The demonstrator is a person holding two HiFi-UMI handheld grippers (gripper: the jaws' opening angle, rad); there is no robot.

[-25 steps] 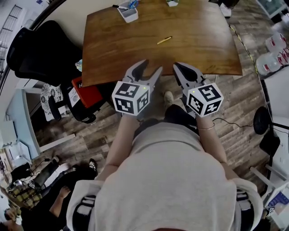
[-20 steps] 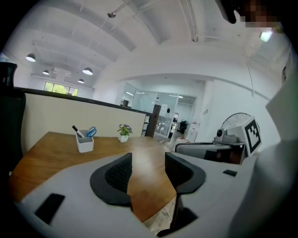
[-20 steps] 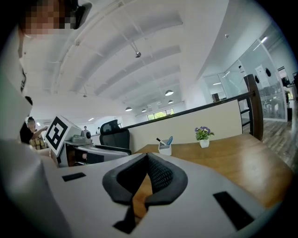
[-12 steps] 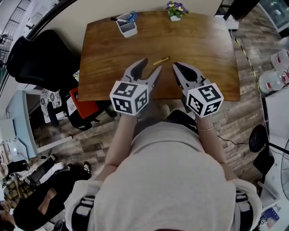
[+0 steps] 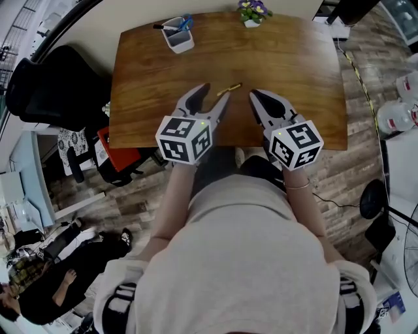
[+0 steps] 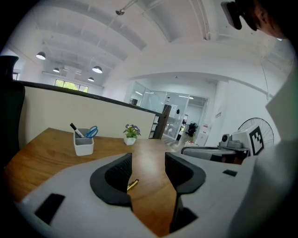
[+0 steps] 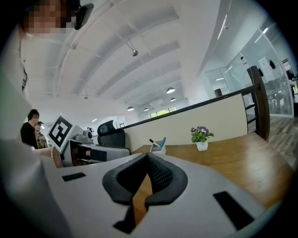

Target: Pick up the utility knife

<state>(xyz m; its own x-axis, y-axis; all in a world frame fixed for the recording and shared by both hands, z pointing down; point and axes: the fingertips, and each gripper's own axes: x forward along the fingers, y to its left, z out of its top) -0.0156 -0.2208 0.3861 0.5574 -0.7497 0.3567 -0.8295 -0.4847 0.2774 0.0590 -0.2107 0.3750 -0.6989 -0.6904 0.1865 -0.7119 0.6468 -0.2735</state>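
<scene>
The utility knife is slim and yellow and lies flat on the brown wooden table, near the middle. My left gripper hovers just short of it, jaws open and empty, its right fingertip almost at the knife's near end. In the left gripper view the knife shows low between the open jaws of the left gripper. My right gripper is to the right of the knife, shut on nothing. In its own view the right gripper has its pads pressed together.
A white pen holder with a marker and blue scissors stands at the table's far left. A small potted flower stands at the far edge. A black office chair and a red object are left of the table.
Both grippers have come forward over the table's near edge. The left gripper's open jaws now reach the knife's near end. The right gripper stays shut.
</scene>
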